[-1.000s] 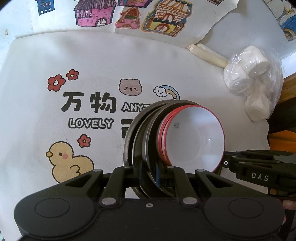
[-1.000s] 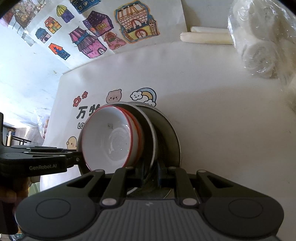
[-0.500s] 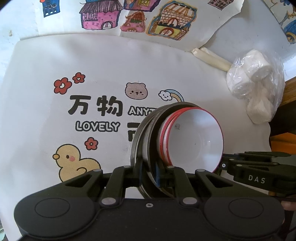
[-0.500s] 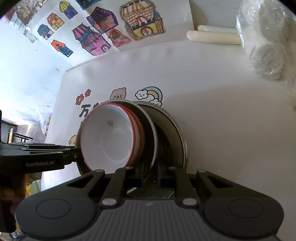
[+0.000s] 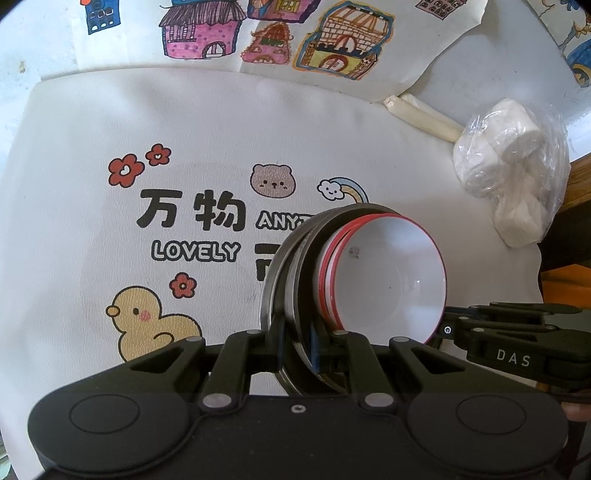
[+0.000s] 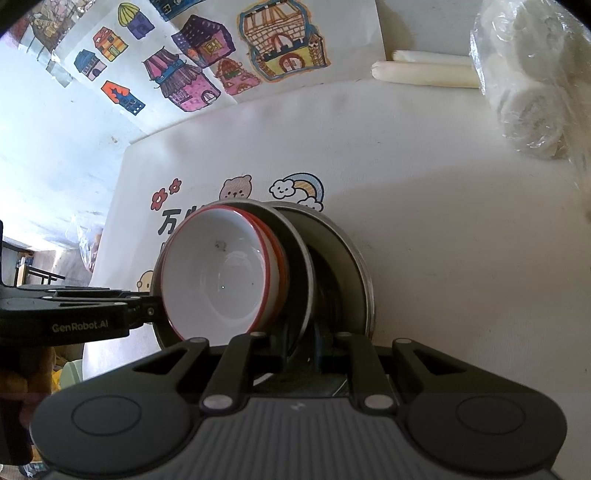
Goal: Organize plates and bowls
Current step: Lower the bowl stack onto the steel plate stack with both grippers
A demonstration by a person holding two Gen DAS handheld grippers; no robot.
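A stack of steel plates (image 5: 286, 280) with red-rimmed white bowls (image 5: 391, 273) nested on top is held on edge above the white printed mat (image 5: 110, 129). My left gripper (image 5: 297, 354) is shut on the plates' rim. My right gripper (image 6: 301, 350) is shut on the rim of the same plate stack (image 6: 338, 266) from the opposite side, and the bowls (image 6: 221, 273) face left there. Each gripper shows in the other's view, the right one (image 5: 517, 350) and the left one (image 6: 74, 317).
A plastic bag of white rolls (image 5: 513, 162) lies at the mat's right edge, with two rolled white sticks (image 5: 421, 114) beside it. Children's house drawings (image 5: 277, 33) lie beyond the mat. A wooden edge (image 5: 580, 173) shows at the far right.
Both grippers have carried the stack back and a little to the right over the mat. The grip on the plates is unchanged.
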